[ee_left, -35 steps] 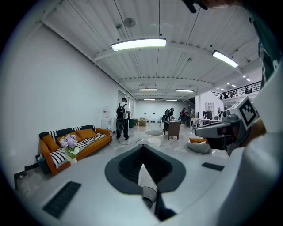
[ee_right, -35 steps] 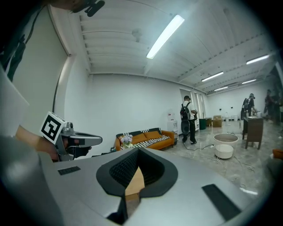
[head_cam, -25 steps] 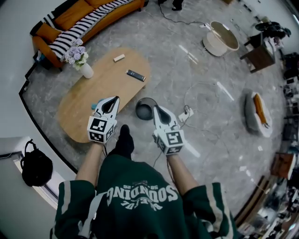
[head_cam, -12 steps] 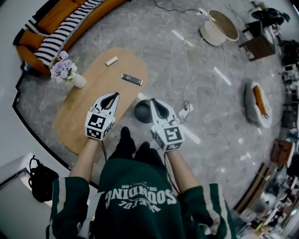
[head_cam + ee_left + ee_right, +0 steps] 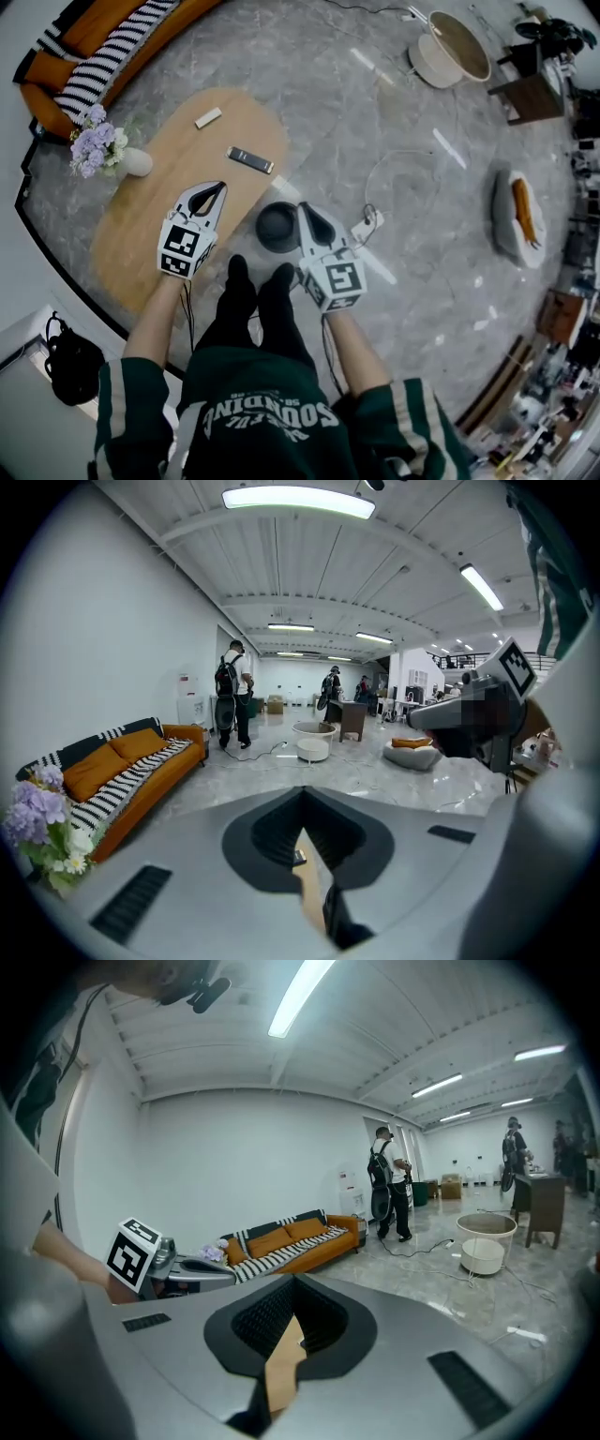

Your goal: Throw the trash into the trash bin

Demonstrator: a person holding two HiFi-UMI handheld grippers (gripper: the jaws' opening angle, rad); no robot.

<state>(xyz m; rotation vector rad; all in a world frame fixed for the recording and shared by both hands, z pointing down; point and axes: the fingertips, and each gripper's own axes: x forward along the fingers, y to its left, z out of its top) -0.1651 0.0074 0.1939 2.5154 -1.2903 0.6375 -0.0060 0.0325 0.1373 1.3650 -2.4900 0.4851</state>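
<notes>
Both my left claw (image 5: 217, 187) and right claw (image 5: 303, 207) are clenched on nothing. The bin (image 5: 278, 227) stands on the floor between them, beside the surface (image 5: 155, 202).

Both forearms are stretching forward, holding the left gripper (image 5: 216, 187) and right gripper (image 5: 306, 208) side by side, tilted downward, jaws together, empty

Head cam: overhead, steep down, close above left tool (image 5: 219, 186) & right tool (image 5: 303, 206). Tool cams: each rides just behind own jaws, faces fwd, near level, across room. Shared: orange sofa (image 5: 131, 759) ahead-left of tools.
</notes>
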